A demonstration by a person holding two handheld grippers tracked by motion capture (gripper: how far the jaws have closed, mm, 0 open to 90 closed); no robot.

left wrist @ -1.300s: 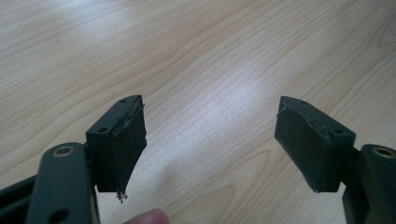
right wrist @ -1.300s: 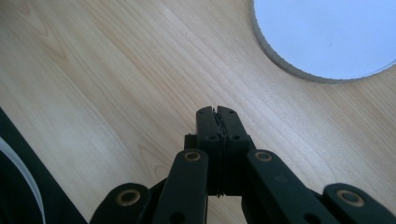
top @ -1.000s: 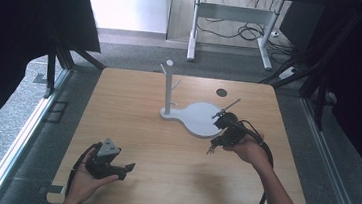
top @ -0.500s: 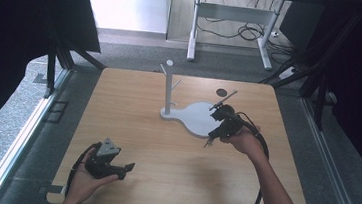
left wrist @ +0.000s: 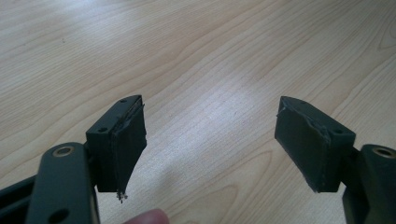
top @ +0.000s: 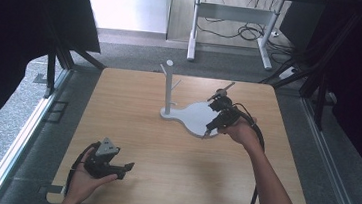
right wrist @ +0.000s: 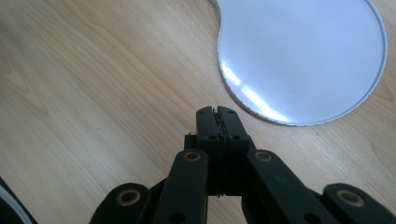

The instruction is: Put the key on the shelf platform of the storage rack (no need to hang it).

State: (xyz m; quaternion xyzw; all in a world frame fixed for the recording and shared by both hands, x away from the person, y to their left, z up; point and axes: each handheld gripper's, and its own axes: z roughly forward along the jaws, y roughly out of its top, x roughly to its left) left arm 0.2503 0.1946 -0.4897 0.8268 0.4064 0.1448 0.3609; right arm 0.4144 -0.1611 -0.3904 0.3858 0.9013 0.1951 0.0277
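High view: wooden table (top: 161, 180) w/ a white stand on it, i.e. a flat rounded base (top: 195, 118) plus an upright post (top: 168, 88) w/ short pegs, set a bit back of table centre. Right gripper (top: 212, 128) is held by the person's right hand (top: 239, 131) over the base's right edge, nose pointing down and toward the near-left; its cable runs back along the forearm. A thin dark rod-like part sticks up and back from it, can't tell what that is. Left gripper (top: 127, 167) sits in the left hand (top: 83, 180) at the near-left corner of the table, well apart from the stand, grey three-cornered plate on top, jaws pointing right.

Left gripper view: the two black jaws stand wide apart, nothing btwn them, only bare wood grain of the table (left wrist: 210, 56) beyond. Pads look worn, edges frayed. A fingertip (left wrist: 147, 217) peeks in at the bottom edge.

Right gripper view: jaws pressed together, tips meeting, nothing seen clamped btwn them. Right gripper (right wrist: 217, 113) tips hang over bare wood just beside the curved rim of the white base (right wrist: 303, 51), not touching it as far as can be told. Base surface is glossy w/ a light glare along its near edge.
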